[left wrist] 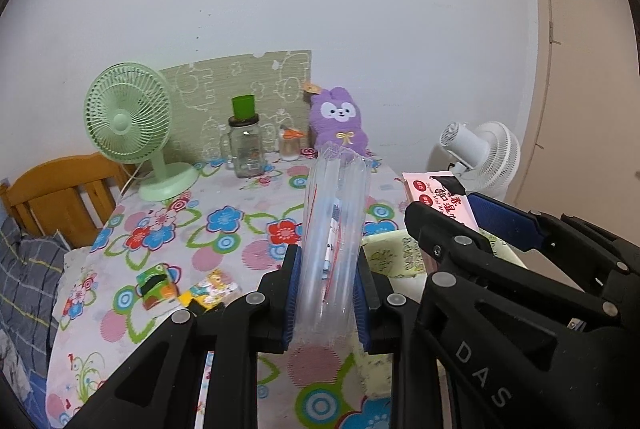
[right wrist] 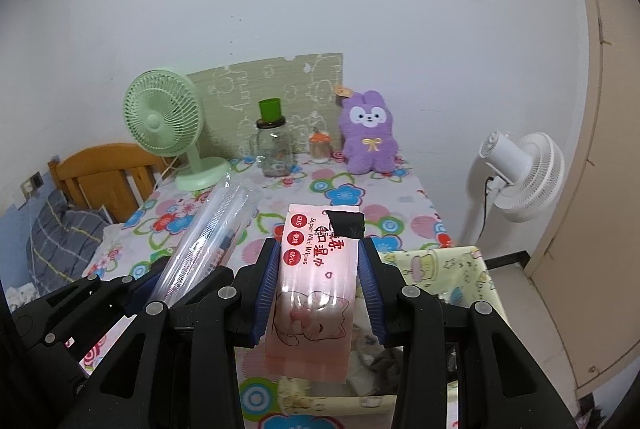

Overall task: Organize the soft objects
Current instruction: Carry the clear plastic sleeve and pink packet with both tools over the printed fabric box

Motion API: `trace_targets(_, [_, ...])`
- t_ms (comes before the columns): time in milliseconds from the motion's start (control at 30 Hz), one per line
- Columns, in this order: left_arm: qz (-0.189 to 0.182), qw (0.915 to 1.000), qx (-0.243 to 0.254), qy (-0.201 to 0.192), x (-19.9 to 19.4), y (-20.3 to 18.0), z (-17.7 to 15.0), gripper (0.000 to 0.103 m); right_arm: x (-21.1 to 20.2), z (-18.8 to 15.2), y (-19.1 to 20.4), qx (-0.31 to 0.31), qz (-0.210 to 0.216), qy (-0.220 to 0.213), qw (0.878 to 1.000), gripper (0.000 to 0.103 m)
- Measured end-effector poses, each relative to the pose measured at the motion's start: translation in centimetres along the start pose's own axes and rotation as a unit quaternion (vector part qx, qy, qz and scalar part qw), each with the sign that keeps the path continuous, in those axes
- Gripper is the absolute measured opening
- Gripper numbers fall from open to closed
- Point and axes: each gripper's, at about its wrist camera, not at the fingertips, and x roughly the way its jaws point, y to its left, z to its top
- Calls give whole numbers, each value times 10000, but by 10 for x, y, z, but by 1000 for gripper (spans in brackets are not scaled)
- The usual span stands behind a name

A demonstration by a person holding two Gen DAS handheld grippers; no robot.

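Note:
My left gripper (left wrist: 327, 271) is shut on a clear inflated air-cushion packet (left wrist: 334, 229) that stands up between its blue pads above the flowered tablecloth (left wrist: 224, 229). To its right, my right gripper (right wrist: 318, 269) is shut on a pink pack of wet wipes (right wrist: 316, 269) with a cartoon cat and a black tab. The wipes pack (left wrist: 436, 197) and the right gripper's fingers (left wrist: 508, 225) show at the right of the left wrist view. The air packet (right wrist: 212, 233) shows at the left of the right wrist view. A purple plush bunny (left wrist: 340, 121) sits at the table's back edge.
A yellow fabric storage box (right wrist: 452, 269) sits below and right of the wipes. A green desk fan (left wrist: 128, 125), a glass jar with a green cup (left wrist: 246, 145) and a small jar (left wrist: 290, 145) stand at the back. Small packets (left wrist: 180, 289) lie near left. A white floor fan (right wrist: 516, 177) stands right.

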Motion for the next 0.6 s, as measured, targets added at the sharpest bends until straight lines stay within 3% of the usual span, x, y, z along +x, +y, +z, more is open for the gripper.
trace_targets(600, [-322, 9992, 191, 100, 28, -45, 3, 23, 10, -5, -53, 232, -349, 109, 9991, 43])
